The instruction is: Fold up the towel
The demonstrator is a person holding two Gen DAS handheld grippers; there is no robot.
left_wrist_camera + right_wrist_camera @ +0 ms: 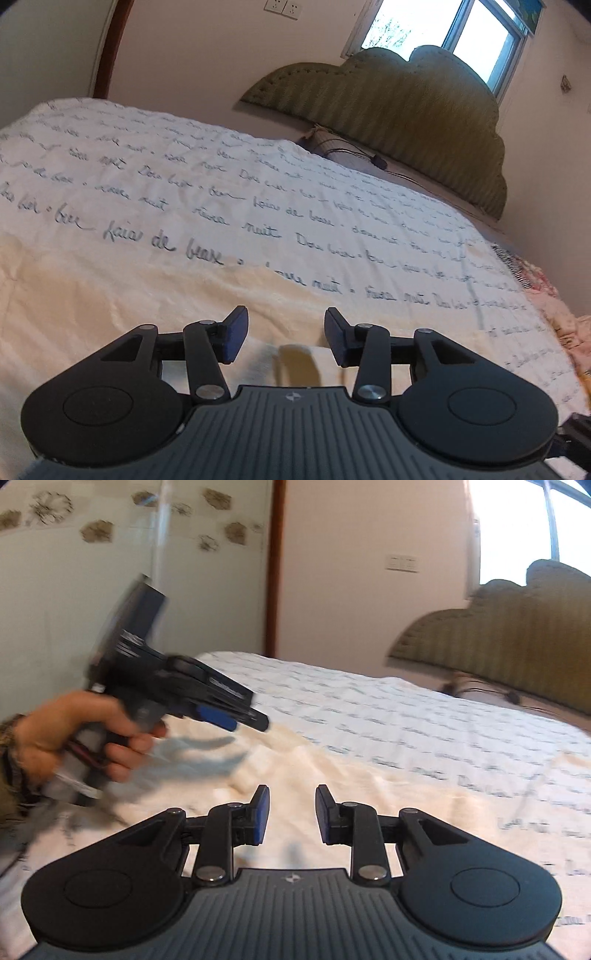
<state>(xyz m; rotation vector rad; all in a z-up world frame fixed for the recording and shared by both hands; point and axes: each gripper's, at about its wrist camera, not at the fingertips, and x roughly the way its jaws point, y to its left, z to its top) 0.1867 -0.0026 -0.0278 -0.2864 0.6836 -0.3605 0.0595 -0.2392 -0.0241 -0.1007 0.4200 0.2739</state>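
A cream towel [110, 295] lies spread on the bed's white cover with script writing [221, 166]. My left gripper [286, 317] hovers just over the towel, open, with nothing between its blue pads. The right gripper [291, 790] is also open and empty above the same towel [369, 786]. In the right wrist view, a hand [55, 734] holds the left gripper [247, 722] at the left, blurred by motion, low over the towel's far-left part, where folds bunch up.
A green padded headboard [406, 118] stands at the far end of the bed under a window [461, 33]. A pillow and a black cable [369, 157] lie at its foot. Patterned bedding [535, 284] shows at the right edge. A brown door frame [275, 565] is behind.
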